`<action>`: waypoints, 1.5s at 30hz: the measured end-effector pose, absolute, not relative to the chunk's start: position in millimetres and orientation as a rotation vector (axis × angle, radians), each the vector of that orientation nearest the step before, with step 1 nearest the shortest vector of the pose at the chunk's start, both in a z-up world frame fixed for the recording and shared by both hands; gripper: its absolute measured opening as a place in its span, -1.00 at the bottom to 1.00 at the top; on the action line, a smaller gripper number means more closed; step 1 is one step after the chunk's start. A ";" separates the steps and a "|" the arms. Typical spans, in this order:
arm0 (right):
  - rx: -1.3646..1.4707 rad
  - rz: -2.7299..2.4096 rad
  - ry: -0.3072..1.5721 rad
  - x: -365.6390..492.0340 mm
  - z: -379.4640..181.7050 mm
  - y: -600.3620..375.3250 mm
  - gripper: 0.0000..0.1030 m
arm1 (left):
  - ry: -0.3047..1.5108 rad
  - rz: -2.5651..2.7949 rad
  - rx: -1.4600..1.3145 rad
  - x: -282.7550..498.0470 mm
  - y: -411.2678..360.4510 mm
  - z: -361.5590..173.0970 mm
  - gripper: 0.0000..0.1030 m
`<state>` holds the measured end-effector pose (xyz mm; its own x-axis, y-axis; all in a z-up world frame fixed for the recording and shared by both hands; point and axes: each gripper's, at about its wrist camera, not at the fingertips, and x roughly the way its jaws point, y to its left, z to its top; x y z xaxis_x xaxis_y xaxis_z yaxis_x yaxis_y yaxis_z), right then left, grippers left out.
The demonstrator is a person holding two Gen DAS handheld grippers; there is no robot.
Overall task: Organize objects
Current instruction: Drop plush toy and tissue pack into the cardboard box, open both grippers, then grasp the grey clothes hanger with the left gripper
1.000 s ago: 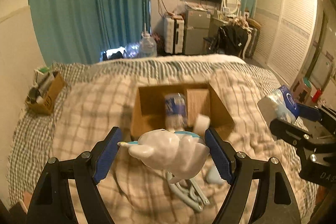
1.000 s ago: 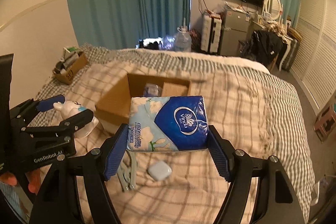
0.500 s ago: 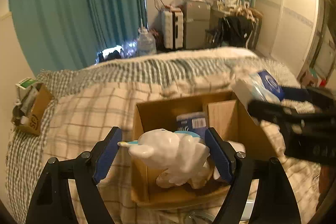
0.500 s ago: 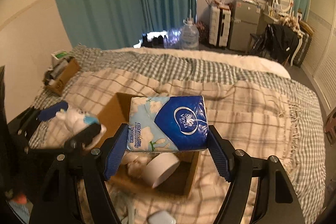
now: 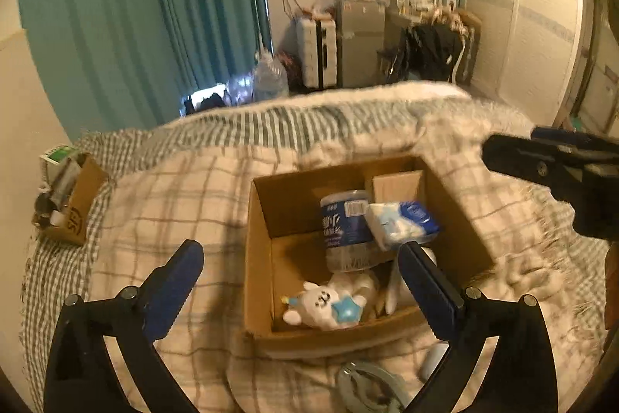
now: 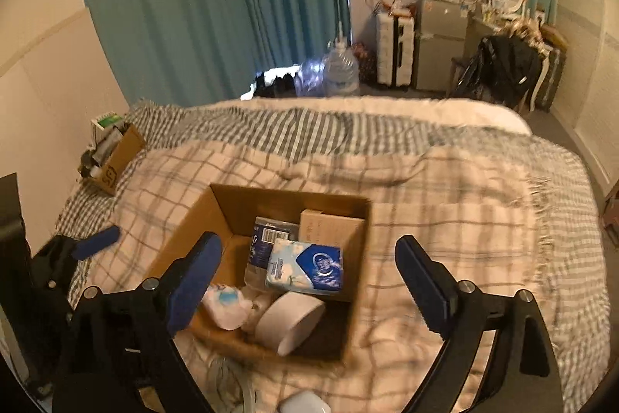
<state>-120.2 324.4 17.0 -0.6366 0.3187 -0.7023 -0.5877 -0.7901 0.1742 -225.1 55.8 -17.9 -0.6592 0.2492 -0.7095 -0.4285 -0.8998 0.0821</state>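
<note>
An open cardboard box (image 5: 259, 219) (image 6: 182, 227) sits on the checked bedspread. Inside lie a white plush toy with a blue star (image 5: 329, 304) (image 6: 226, 302), a blue and white tissue pack (image 5: 402, 223) (image 6: 305, 266), a clear bottle with a blue label (image 5: 342, 227) (image 6: 261, 254), a small brown carton (image 5: 398, 186) (image 6: 329, 225) and a white tape roll (image 6: 294, 320). My left gripper (image 5: 305, 281) is open and empty above the box's near left side. My right gripper (image 6: 309, 277) is open and empty above the box.
A small white case (image 6: 305, 405) (image 5: 433, 364) and a grey hanger or clip (image 5: 367, 386) lie on the bedspread in front of the box. A smaller cardboard box of items (image 5: 73, 204) (image 6: 116, 157) sits at the bed's left edge. Curtains and furniture stand beyond the bed.
Both grippers moved over the box and opened. The plush toy left my left gripper and the tissue pack left my right gripper; both now lie in the box.
</note>
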 end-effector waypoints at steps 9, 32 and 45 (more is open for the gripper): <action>-0.853 2.376 0.451 -29.1 64.3 285.2 0.83 | 0.194 2.583 -1.009 -157.1 42.4 33.1 1.00; -0.970 2.353 0.493 12.5 -37.4 266.5 0.90 | 0.104 2.623 -1.321 -120.1 51.7 -87.8 1.00; -1.122 2.268 0.586 -5.9 -108.3 276.8 0.90 | 0.196 2.460 -1.593 -130.8 67.7 -176.5 0.90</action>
